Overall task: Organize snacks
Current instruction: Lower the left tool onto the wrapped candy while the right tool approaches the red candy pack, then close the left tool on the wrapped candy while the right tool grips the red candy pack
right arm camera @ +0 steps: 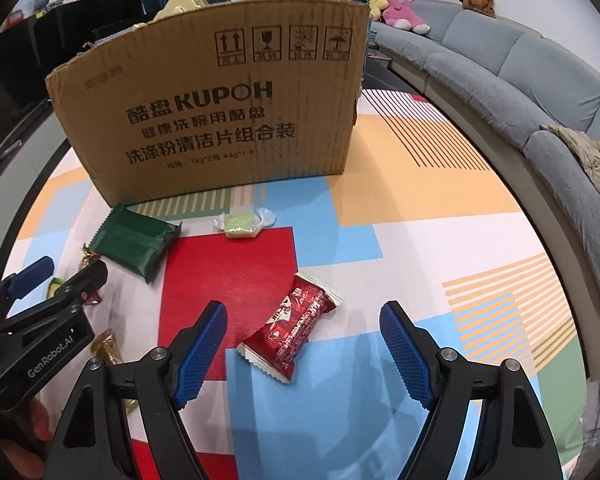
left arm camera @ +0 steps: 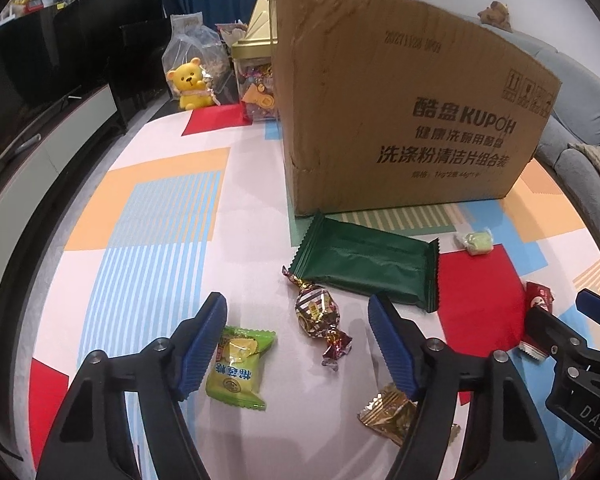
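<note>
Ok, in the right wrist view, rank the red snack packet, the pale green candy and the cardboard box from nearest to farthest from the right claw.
1. Red snack packet: lying between the open fingers of the right claw.
2. Pale green candy: farther ahead, slightly left, at the red patch's far edge.
3. Cardboard box: standing farthest back, behind the candy.
</note>
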A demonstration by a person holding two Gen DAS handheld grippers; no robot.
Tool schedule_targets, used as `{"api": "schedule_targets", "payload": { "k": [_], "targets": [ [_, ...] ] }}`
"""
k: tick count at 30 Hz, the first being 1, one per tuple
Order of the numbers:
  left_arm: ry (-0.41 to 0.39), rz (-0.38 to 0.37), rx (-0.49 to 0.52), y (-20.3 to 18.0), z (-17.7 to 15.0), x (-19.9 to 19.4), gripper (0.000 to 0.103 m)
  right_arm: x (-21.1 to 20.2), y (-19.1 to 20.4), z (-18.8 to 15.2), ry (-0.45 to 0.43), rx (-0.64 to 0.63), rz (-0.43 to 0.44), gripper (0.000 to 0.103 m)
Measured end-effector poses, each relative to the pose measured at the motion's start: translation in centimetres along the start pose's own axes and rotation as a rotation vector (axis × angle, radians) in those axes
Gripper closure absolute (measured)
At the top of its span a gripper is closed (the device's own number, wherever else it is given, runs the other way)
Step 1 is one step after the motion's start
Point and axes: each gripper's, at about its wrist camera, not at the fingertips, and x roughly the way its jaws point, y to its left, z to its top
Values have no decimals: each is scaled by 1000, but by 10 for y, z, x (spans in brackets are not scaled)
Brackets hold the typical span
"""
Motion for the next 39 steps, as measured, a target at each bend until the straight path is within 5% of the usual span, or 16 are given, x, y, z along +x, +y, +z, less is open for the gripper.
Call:
{"api": "schedule_targets", "payload": {
  "k": [5, 9, 19, 22, 39],
  "targets": [
    [7, 1, 1, 1, 0, 5, 40, 6, 2, -2, 12, -2, 0, 28],
    [14, -10, 5, 0, -1, 8, 48, 11, 2, -4, 27, -2, 18, 47],
    [8, -25, 14, -6, -2, 8, 66, 17, 3, -8, 34, -8, 43, 73],
    [6, -33, 18, -8, -3, 7, 78, 17, 3, -7, 32, -8, 49, 74],
    [-16, -29, 16, -5, 0, -8, 79, 6, 4, -4, 8, -17, 69, 74]
  ]
}}
